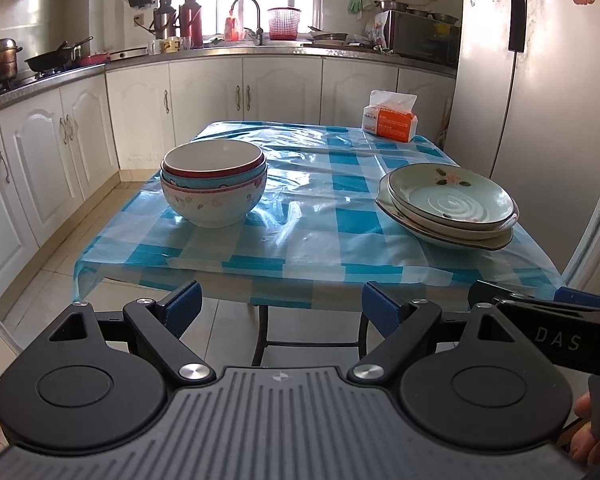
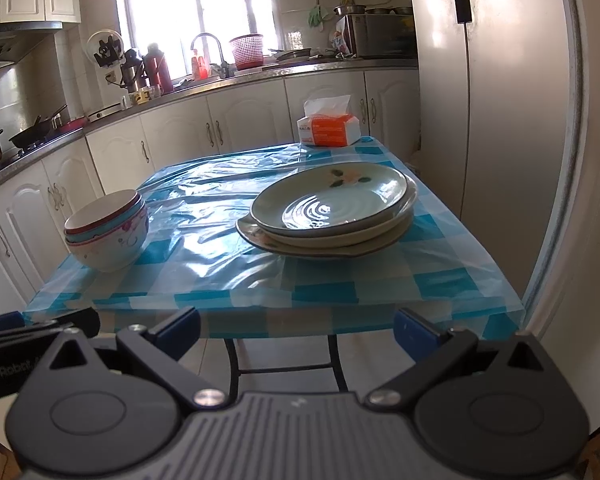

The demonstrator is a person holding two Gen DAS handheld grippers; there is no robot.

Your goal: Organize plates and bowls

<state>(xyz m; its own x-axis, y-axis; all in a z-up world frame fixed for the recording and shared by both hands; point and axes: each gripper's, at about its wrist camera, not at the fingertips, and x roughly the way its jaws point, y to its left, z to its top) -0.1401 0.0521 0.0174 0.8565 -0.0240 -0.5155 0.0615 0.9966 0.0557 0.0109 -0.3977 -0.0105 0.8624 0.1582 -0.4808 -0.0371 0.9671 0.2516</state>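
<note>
Holding my left tool (image 1: 280, 304) and right tool (image 2: 296, 330) wide and empty just off the desk (image 1: 300, 248), I saw the bowls (image 1: 214, 182) stacked left and the plates (image 1: 448, 204) piled right, so I judged little was left but straightening.

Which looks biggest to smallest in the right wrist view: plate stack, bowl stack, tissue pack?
1. Plate stack, widest by far.
2. Bowl stack.
3. Tissue pack, though it sits farthest from the camera, so its true size against the bowls is unsure.
</note>
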